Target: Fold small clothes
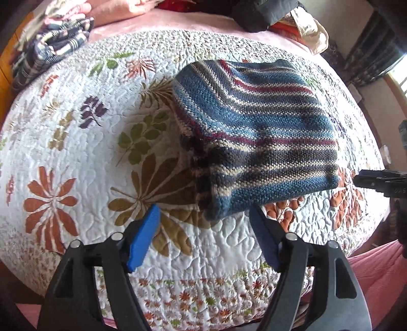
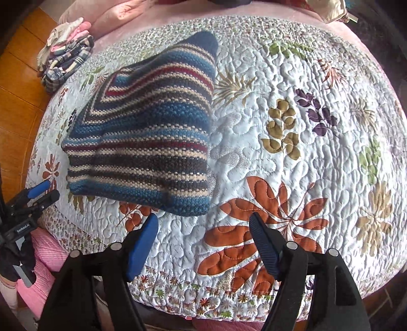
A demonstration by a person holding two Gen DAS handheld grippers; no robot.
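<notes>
A striped knit garment (image 1: pixel 257 132) in blue, cream, maroon and grey lies folded into a thick rectangle on the floral quilt (image 1: pixel 76 142). My left gripper (image 1: pixel 203 214) stands open just short of its near left corner, with nothing between the blue pads. In the right wrist view the same garment (image 2: pixel 147 137) lies up and left of my right gripper (image 2: pixel 203 220), which is open and empty over the quilt (image 2: pixel 292 157) by the garment's near right corner. Each gripper shows at the edge of the other's view: the right gripper (image 1: pixel 381 182) and the left gripper (image 2: pixel 38 193).
A pile of folded clothes (image 1: pixel 51 53), plaid on top of the stack, sits at the quilt's far left corner, also seen as the pile (image 2: pixel 66 58). Dark and cream items (image 1: pixel 279 20) lie on the pink bed cover beyond. Wooden floor (image 2: pixel 17 84) lies left of the bed.
</notes>
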